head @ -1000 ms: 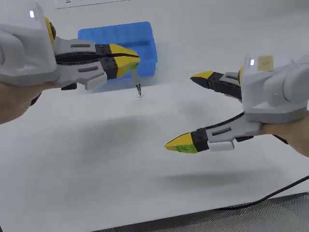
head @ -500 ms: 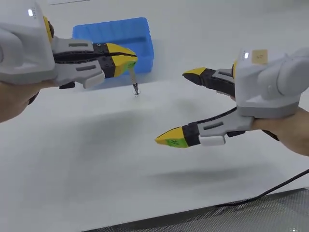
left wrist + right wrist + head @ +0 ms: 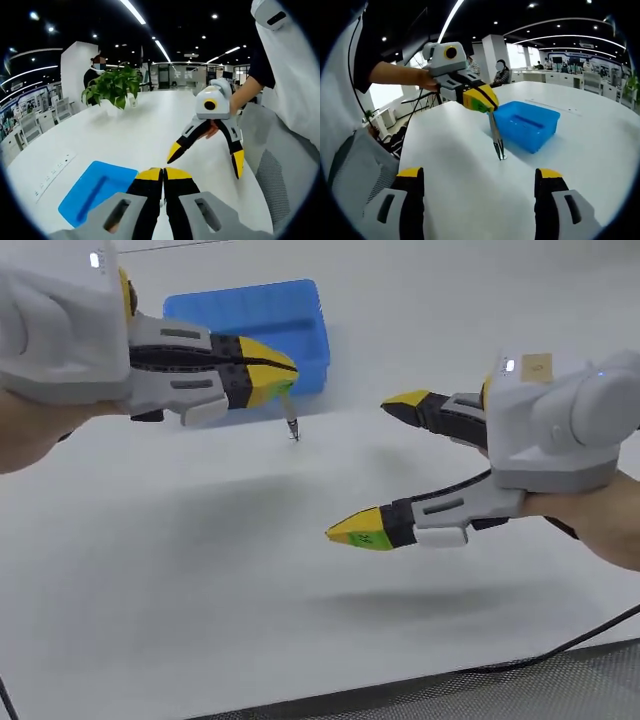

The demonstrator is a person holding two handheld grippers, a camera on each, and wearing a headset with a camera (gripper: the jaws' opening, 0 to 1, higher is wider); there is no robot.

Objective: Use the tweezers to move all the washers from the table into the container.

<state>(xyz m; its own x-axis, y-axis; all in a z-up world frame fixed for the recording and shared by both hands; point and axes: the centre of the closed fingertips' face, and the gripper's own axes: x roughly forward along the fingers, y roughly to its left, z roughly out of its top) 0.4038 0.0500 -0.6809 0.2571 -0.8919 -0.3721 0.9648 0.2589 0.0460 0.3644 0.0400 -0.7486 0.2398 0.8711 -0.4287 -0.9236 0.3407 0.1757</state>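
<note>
— Surface and stock?
— White tabletop (image 3: 200, 570). Blue rectangular plastic container (image 3: 270, 310) at the far side. One small metal washer (image 3: 503, 158) on the table just before it, at the tips of my thin steel tweezers (image 3: 291, 415).
— Grippers?
— My left gripper (image 3: 288, 376): clenched on the tweezers. My right gripper (image 3: 372, 467): jaws spread, nothing in them.
— Handling?
— I'd pinch the rim squarely, lift straight, then clear the near wall.
— Obstructions?
— None between. Black cable (image 3: 560, 650) by the front edge, well apart.

Container (image 3: 300, 330) blue; table (image 3: 200, 570) white; fingers (image 3: 365, 530) black, yellow-tipped; tweezers (image 3: 496, 135) silver.
</note>
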